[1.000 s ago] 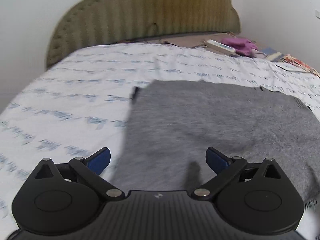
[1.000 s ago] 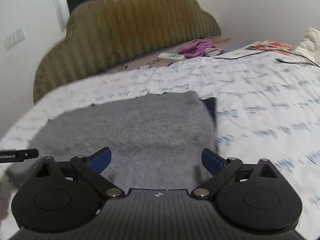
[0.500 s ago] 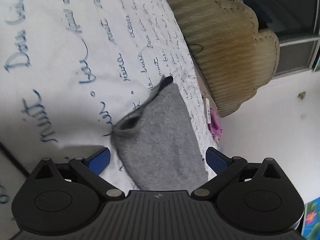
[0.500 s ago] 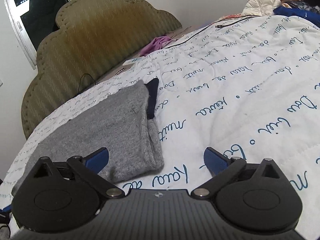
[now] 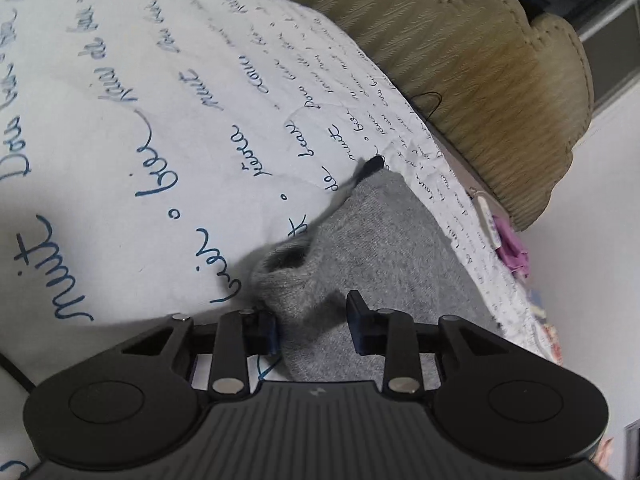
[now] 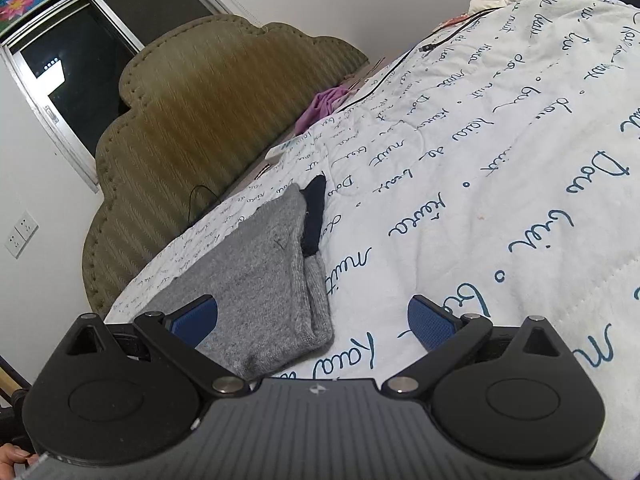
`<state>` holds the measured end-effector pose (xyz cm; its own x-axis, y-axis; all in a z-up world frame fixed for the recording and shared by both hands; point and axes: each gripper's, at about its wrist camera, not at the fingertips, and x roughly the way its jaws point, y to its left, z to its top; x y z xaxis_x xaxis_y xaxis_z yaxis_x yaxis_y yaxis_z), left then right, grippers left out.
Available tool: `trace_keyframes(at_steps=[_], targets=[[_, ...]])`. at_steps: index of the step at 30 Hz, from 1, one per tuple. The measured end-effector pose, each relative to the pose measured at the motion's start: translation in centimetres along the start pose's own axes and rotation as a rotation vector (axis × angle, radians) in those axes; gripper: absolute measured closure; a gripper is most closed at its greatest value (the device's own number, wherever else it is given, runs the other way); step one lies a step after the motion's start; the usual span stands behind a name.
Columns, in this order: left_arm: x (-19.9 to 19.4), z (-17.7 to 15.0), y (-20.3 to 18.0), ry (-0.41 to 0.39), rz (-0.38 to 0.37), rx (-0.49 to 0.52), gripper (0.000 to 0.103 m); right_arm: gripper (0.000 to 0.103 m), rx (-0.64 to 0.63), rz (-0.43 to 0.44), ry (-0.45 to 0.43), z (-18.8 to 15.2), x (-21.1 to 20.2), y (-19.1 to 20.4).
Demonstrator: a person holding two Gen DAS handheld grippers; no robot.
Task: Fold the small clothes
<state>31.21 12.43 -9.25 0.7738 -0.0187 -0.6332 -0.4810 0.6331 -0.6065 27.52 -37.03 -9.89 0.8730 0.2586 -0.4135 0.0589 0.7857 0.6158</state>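
While the left gripper [image 5: 312, 326], jaws just closing, pinches the grey garment's [image 5: 384, 248] near corner, the right gripper [image 6: 312, 318] gapes beside its opposite corner.

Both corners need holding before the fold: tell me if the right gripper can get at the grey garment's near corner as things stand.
Probably yes. The right gripper stands open, and the grey garment has its near corner lying flat on the quilt between the pads, with nothing over it.

Grey garment [image 5: 384, 248] — white quilt [image 5: 120, 128], blue script.
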Motion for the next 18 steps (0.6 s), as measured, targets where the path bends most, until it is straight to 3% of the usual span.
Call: trace_keyframes(at_steps=[1, 4, 9, 13, 18], targets=[[-0.1, -0.1, -0.4, -0.006, 0.023, 0.028, 0.088, 0.0, 0.003, 0.003, -0.001, 0.0, -0.1, -0.1], [-0.3, -0.2, -1.0, -0.023, 0.048, 0.042, 0.095, 0.0, 0.013, 0.015, -0.003, 0.0, -0.1, -0.3], [-1.6, -1.4, -2.7, -0.089, 0.038, 0.14, 0.097, 0.0, -0.001, 0.009, 0.015, 0.1, 0.0, -0.1], [-2.5, -3.6, -5.0, -0.178, -0.014, 0.362, 0.097, 0.001, -0.037, -0.014, 0.033, 0.2, 0.5, 0.4], [-1.5, -5.1, -4.5, -0.186, 0.008, 0.476, 0.097, 0.003, -0.092, -0.14, 0.118, 1.8, 1.8, 4.2]])
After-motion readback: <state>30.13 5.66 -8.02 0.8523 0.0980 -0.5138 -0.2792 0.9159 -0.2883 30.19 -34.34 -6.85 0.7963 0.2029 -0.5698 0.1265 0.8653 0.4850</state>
